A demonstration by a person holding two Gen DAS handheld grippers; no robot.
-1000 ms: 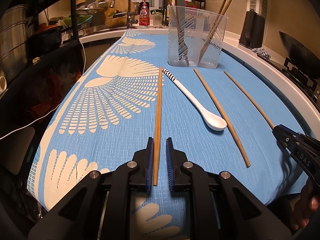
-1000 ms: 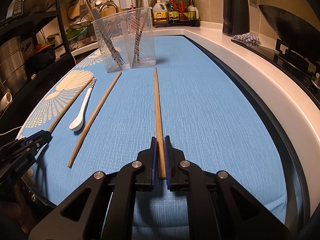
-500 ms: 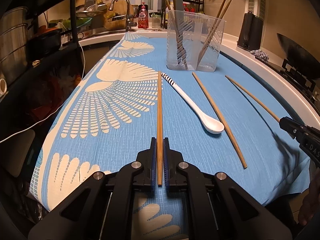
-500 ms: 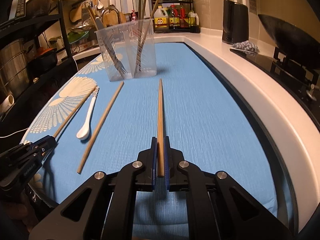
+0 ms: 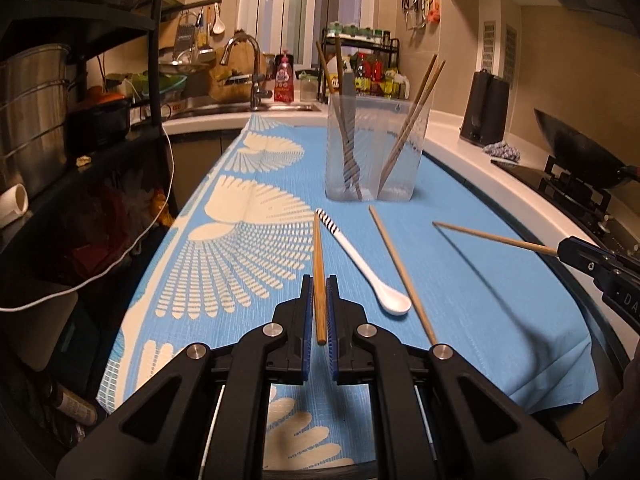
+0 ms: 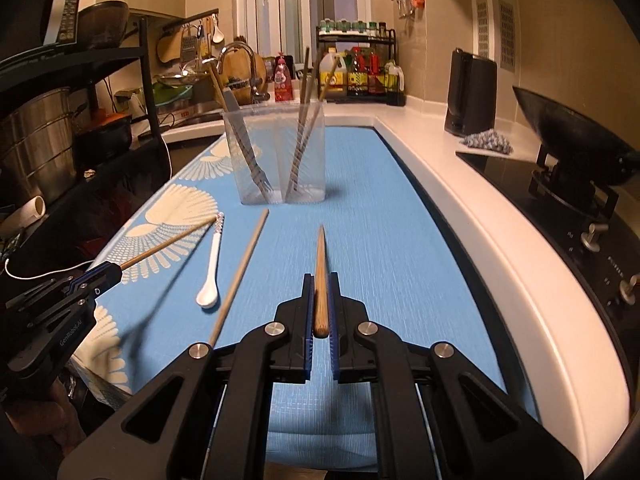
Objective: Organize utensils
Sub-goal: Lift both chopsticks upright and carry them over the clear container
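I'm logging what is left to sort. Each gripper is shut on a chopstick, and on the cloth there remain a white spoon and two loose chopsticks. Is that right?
Not quite: only one loose chopstick lies on the cloth, beside the white spoon, as the left wrist view shows. The rest holds: the left gripper and right gripper are each shut on a chopstick.

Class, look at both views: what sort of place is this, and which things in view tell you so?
Most likely a home kitchen: a sink faucet at the counter's far end, a wok on the stove, and a rack of sauce bottles against the wall.
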